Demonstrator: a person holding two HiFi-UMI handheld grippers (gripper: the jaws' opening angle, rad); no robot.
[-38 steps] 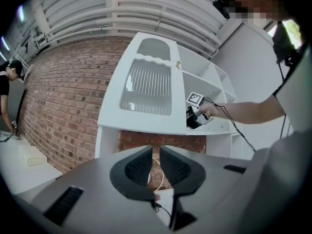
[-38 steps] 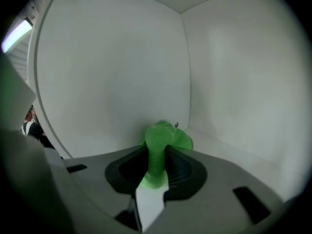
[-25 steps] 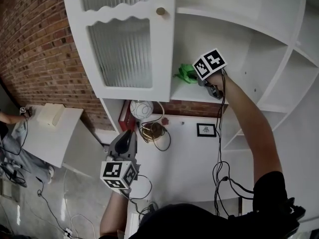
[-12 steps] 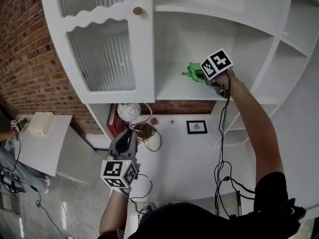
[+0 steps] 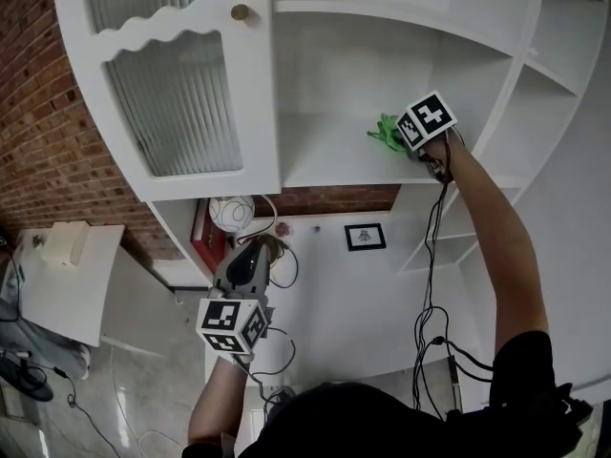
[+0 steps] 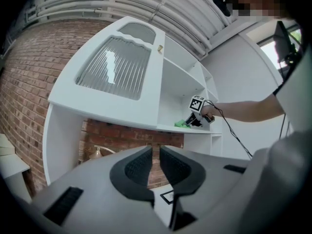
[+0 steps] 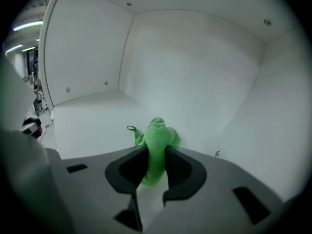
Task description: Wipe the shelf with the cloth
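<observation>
A green cloth [image 7: 156,145] is pinched between the jaws of my right gripper [image 7: 156,161], bunched up and pressed on the white shelf [image 7: 92,116]. In the head view the cloth [image 5: 387,134] rests at the right end of the open shelf [image 5: 325,156], just in front of the right gripper [image 5: 410,146] with its marker cube. My left gripper [image 5: 250,260] hangs low, away from the cabinet, its jaws nearly together with nothing between them. The left gripper view shows its jaws [image 6: 156,162] and, far off, the cloth [image 6: 183,124] on the shelf.
The white cabinet has a ribbed-glass door [image 5: 172,93] with a knob [image 5: 240,12] left of the open bay. More compartments [image 5: 535,93] lie to the right. Below are a brick wall [image 5: 38,141], a white ball [image 5: 229,213], cables [image 5: 277,256] and a small framed picture [image 5: 365,236].
My right gripper has slid the green cloth to the right along the shelf, toward the compartment's right wall. The left gripper has stayed low and still.
</observation>
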